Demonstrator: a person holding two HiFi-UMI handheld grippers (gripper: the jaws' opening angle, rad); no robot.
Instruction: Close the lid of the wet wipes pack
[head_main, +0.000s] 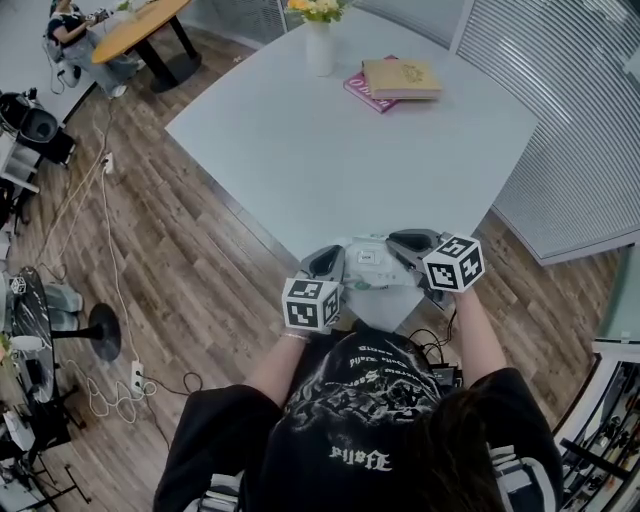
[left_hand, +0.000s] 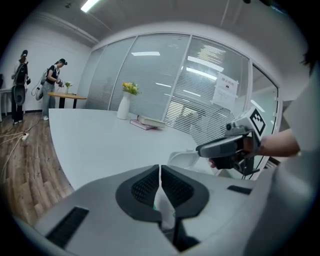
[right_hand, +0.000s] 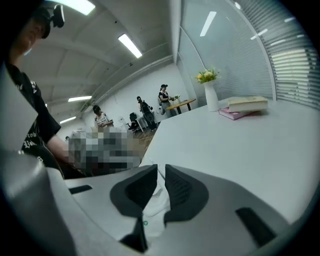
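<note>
The white wet wipes pack (head_main: 372, 268) lies at the near corner of the white table (head_main: 330, 140). Its white lid (left_hand: 186, 159) stands raised. My left gripper (head_main: 328, 262) is at the pack's left end, and in the left gripper view its jaws are shut on a white, green-printed edge of the pack (left_hand: 161, 202). My right gripper (head_main: 400, 246) comes in from the right, with its tip at the raised lid. In the right gripper view its jaws are almost together, with a thin white piece (right_hand: 156, 197) pinched between them.
A white vase of yellow flowers (head_main: 319, 40) and two stacked books (head_main: 395, 80) stand at the table's far end. Glass partitions with blinds (head_main: 560, 110) run along the right. A round wooden table (head_main: 140, 28) with people stands far left, and cables lie on the wood floor (head_main: 110, 290).
</note>
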